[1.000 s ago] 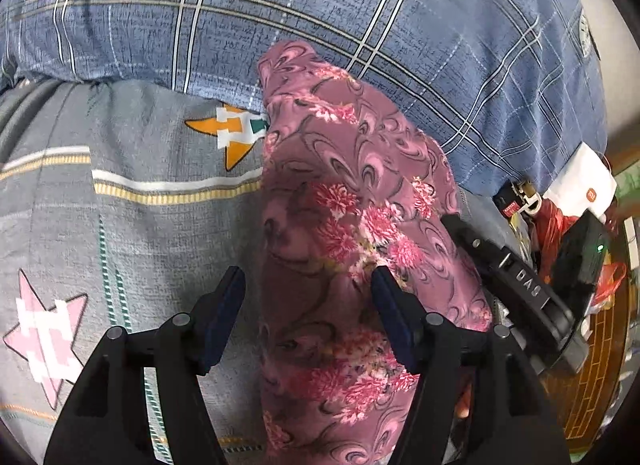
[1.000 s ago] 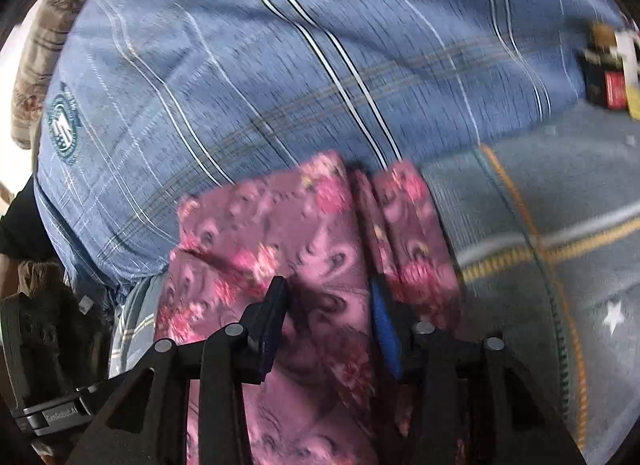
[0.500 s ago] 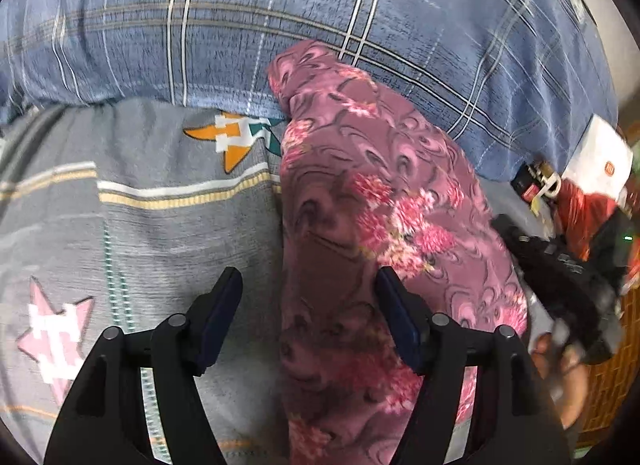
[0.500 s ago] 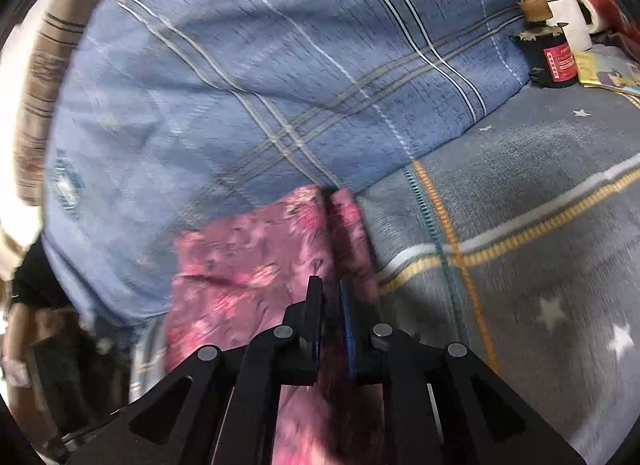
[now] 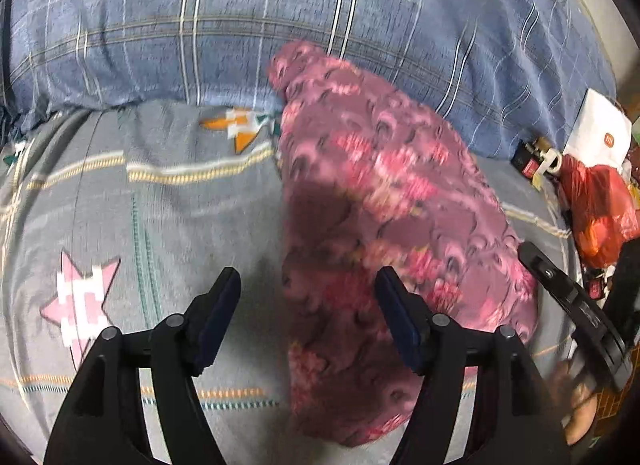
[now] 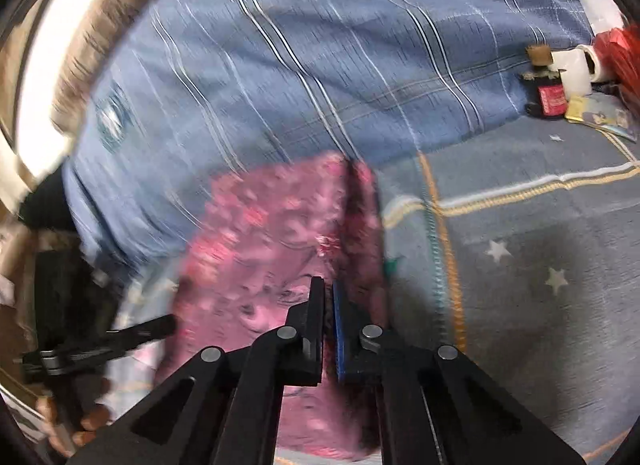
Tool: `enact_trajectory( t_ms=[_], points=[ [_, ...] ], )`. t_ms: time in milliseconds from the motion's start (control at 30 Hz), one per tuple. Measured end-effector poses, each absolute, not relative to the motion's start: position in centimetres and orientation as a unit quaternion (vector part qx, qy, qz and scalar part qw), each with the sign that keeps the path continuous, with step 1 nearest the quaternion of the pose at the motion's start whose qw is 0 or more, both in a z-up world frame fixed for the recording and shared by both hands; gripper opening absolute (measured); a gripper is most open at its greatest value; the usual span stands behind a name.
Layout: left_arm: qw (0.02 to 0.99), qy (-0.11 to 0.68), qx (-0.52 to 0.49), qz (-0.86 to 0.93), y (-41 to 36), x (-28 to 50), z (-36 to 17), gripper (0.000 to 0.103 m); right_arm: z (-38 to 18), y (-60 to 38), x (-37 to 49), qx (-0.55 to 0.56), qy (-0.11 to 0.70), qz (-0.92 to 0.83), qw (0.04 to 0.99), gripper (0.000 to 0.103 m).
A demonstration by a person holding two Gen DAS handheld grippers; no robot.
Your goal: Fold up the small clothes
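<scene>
The pink flowered cloth (image 5: 384, 201), laid on the bed (image 5: 168, 217) against the blue checked pillow (image 5: 280, 17), looks soft, light and floppy, so an edge is best pinched; the left tool (image 5: 308, 305) is held wide, the right tool (image 6: 328, 305) is pressed shut with nothing seen held.

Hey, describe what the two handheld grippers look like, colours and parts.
Both are matte black plastic. The left gripper has two angled fingers lined with dark navy pads, joined by round silver rivets. The right gripper is built alike, one pad brighter blue.
</scene>
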State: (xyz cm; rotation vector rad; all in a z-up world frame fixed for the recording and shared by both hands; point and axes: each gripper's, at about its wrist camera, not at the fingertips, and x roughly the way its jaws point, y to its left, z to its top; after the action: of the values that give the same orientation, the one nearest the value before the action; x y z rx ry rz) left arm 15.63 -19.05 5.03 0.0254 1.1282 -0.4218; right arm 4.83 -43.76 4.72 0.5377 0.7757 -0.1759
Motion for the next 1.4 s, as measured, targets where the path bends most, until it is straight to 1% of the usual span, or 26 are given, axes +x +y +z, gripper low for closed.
enact_trajectory(
  t_ms=[33, 67, 100, 167, 200, 267, 333, 400, 467, 533, 567, 667, 700, 733, 767, 833, 867, 900, 967, 1033, 1167, 1233, 1267, 1300, 1333, 1400],
  points=[
    [0.819, 0.539, 0.014, -0.197, -18.7, 15.4, 4.5, 0.072, 4.0, -43.7, 5.2, 0.252, 0.395, -0.092, 0.879, 0.004],
    [0.813, 0.547, 0.014, -0.196, -18.4, 15.1, 4.0, 0.072, 4.0, -43.7, 5.0, 0.250, 0.395, -0.095, 0.879, 0.005],
    [0.809, 0.553, 0.012, -0.198, -18.1, 14.8, 3.7, 0.072, 4.6, -43.8, 4.3, 0.262, 0.380, -0.095, 0.882, 0.010],
    [0.805, 0.556, 0.000, -0.206, -17.0, 14.2, 3.5, 0.072, 5.4, -44.3, 2.8, 0.301, 0.355, -0.087, 0.881, 0.015],
    [0.804, 0.557, -0.006, -0.208, -16.4, 14.0, 3.5, 0.072, 5.4, -44.5, 2.3, 0.310, 0.351, -0.084, 0.880, 0.024],
    [0.799, 0.562, -0.025, -0.212, -15.7, 13.7, 3.3, 0.072, 4.8, -44.6, 0.9, 0.317, 0.350, -0.093, 0.876, 0.035],
    [0.794, 0.569, -0.034, -0.212, -15.4, 13.5, 2.9, 0.072, 3.3, -44.5, 0.6, 0.324, 0.375, -0.086, 0.864, 0.035],
    [0.791, 0.574, -0.038, -0.208, -15.5, 13.3, 2.7, 0.072, 2.6, -43.5, 0.7, 0.310, 0.397, -0.068, 0.861, 0.012],
    [0.789, 0.575, -0.041, -0.213, -15.5, 12.8, 2.6, 0.072, 4.3, -42.8, 0.2, 0.277, 0.369, -0.063, 0.885, 0.010],
    [0.791, 0.573, -0.033, -0.212, -15.5, 12.4, 2.4, 0.072, 5.7, -43.0, -0.6, 0.280, 0.338, -0.060, 0.896, 0.008],
    [0.791, 0.574, -0.029, -0.212, -15.5, 12.3, 2.1, 0.072, 5.8, -43.2, -0.8, 0.283, 0.336, -0.066, 0.896, 0.008],
    [0.796, 0.565, -0.016, -0.217, -15.7, 11.9, 2.2, 0.073, 3.1, -43.3, 0.1, 0.248, 0.402, -0.095, 0.876, 0.009],
    [0.795, 0.565, -0.012, -0.220, -15.7, 11.8, 2.4, 0.073, 2.6, -43.2, 0.2, 0.246, 0.410, -0.093, 0.873, 0.010],
    [0.794, 0.561, -0.019, -0.234, -15.4, 11.6, 3.0, 0.072, 2.9, -43.3, 0.1, 0.249, 0.405, -0.092, 0.875, 0.013],
    [0.795, 0.555, -0.027, -0.244, -15.0, 11.6, 3.4, 0.072, 3.8, -43.5, 0.1, 0.256, 0.401, -0.098, 0.874, 0.021],
    [0.803, 0.536, -0.050, -0.258, -14.3, 12.2, 5.1, 0.073, 5.4, -44.1, 0.4, 0.269, 0.371, -0.097, 0.883, 0.022],
    [0.806, 0.531, -0.053, -0.256, -14.4, 12.8, 5.8, 0.073, 6.2, -44.4, 1.0, 0.278, 0.354, -0.086, 0.889, 0.029],
    [0.808, 0.527, -0.055, -0.255, -14.6, 13.5, 6.3, 0.073, 6.9, -44.6, 2.1, 0.284, 0.345, -0.076, 0.891, 0.040],
    [0.815, 0.521, -0.052, -0.247, -15.7, 15.3, 7.2, 0.073, 7.6, -45.0, 5.0, 0.278, 0.341, -0.072, 0.895, 0.048],
    [0.820, 0.522, -0.041, -0.232, -17.0, 17.5, 7.3, 0.073, 7.1, -45.5, 7.8, 0.280, 0.346, -0.081, 0.892, 0.048],
    [0.809, 0.545, -0.042, -0.217, -18.1, 20.7, 6.3, 0.073, 4.5, -47.2, 13.8, 0.319, 0.376, -0.101, 0.864, 0.048],
    [0.806, 0.550, -0.043, -0.214, -18.5, 21.6, 5.8, 0.073, 3.5, -47.8, 15.8, 0.339, 0.375, -0.106, 0.856, 0.048],
    [0.805, 0.552, -0.044, -0.214, -18.7, 22.0, 5.5, 0.073, 2.9, -48.0, 17.0, 0.357, 0.381, -0.091, 0.848, 0.038],
    [0.803, 0.555, -0.044, -0.214, -18.9, 22.3, 5.2, 0.073, 2.7, -48.0, 17.6, 0.363, 0.385, -0.074, 0.845, 0.004],
    [0.800, 0.559, -0.043, -0.213, -19.0, 22.6, 4.7, 0.073, 3.0, -47.8, 18.0, 0.356, 0.380, -0.060, 0.852, 0.004],
    [0.798, 0.563, -0.043, -0.212, -19.2, 22.8, 3.9, 0.073, 4.7, -47.2, 17.5, 0.323, 0.340, -0.055, 0.882, 0.004]
  ],
)
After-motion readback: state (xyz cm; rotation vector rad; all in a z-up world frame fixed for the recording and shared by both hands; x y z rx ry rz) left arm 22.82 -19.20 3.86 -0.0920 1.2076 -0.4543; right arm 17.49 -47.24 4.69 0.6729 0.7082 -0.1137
